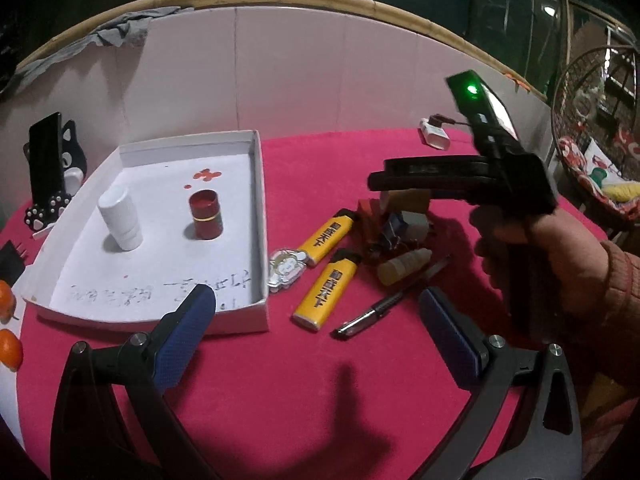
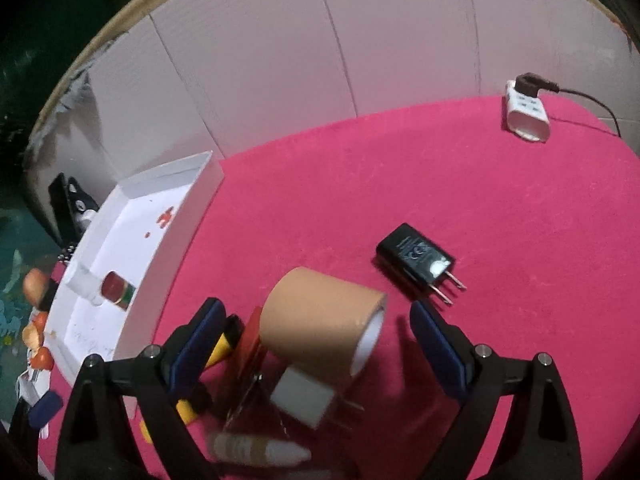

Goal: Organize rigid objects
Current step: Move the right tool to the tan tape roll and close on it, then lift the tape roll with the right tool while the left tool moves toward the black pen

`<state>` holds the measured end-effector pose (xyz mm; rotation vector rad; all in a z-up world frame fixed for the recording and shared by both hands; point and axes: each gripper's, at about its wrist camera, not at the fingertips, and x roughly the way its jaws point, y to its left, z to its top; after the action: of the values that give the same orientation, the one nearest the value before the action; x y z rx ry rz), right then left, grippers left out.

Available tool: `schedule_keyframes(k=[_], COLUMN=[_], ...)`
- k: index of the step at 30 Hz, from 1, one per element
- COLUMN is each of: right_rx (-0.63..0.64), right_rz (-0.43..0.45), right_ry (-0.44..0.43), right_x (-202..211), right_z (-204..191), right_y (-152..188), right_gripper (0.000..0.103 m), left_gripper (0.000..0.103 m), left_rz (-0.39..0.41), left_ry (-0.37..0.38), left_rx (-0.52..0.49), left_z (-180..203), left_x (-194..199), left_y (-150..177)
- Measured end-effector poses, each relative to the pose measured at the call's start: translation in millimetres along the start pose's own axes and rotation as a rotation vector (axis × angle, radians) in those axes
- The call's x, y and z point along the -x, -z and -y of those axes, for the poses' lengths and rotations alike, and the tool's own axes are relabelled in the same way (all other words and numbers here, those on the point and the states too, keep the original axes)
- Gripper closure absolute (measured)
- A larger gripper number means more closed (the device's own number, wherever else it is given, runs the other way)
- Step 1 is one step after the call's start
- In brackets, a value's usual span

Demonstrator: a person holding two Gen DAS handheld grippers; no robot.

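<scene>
My right gripper [image 2: 318,316] is open, with a tan tape roll [image 2: 320,328] lying on its side between the blue pads and touching neither. Around the roll is a pile: a white plug adapter [image 2: 302,400], a red piece [image 2: 248,344] and a beige tube [image 2: 260,450]. A black charger [image 2: 416,260] lies just beyond. My left gripper [image 1: 320,312] is open above the red cloth, near two yellow lighters [image 1: 326,236] [image 1: 324,292], a pen [image 1: 376,314] and a charm [image 1: 286,270]. A white box [image 1: 260,200] holds a white cylinder [image 1: 120,216] and a red one [image 1: 206,216].
A white power strip [image 2: 528,118] with a black plug sits at the far right edge. A phone on a cat stand [image 1: 48,160] and oranges [image 1: 8,344] are left of the box. A white board wall rings the round table.
</scene>
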<state>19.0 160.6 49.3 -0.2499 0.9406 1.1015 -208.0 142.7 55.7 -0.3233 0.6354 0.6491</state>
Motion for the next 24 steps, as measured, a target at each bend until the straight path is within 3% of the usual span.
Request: schedule_keyframes(k=[1, 3, 6, 9, 17, 24], right_rx=[0.006, 0.002, -0.02, -0.068, -0.172, -0.19], right_rz=[-0.011, -0.011, -0.016, 0.0, 0.042, 0.038], right_ry=[-0.006, -0.051, -0.125, -0.151, -0.203, -0.232], right_x=[-1.9, 0.6, 10.4, 21.0, 59.5, 60.1], right_z=[2.4, 10.7, 24.7, 41.4, 93.0, 97.6], right_y=[1.0, 2.6, 5.7, 10.5, 31.2, 34.3], right_gripper=[0.041, 0.041, 0.056, 0.056, 0.056, 0.056], left_gripper=[0.0, 0.0, 0.0, 0.0, 0.004, 0.006], left_rz=[-0.009, -0.027, -0.064, -0.083, -0.103, -0.176], left_ry=[0.013, 0.045, 0.099, 0.156, 0.197, 0.261], left_rx=[-0.006, -0.011, -0.005, -0.006, -0.017, -0.117], left_z=[2.8, 8.1, 16.2, 26.6, 33.4, 48.6], left_x=[-2.6, -9.8, -24.5, -35.6, -45.8, -66.5], left_y=[0.4, 0.6, -1.0, -5.9, -6.8, -7.3])
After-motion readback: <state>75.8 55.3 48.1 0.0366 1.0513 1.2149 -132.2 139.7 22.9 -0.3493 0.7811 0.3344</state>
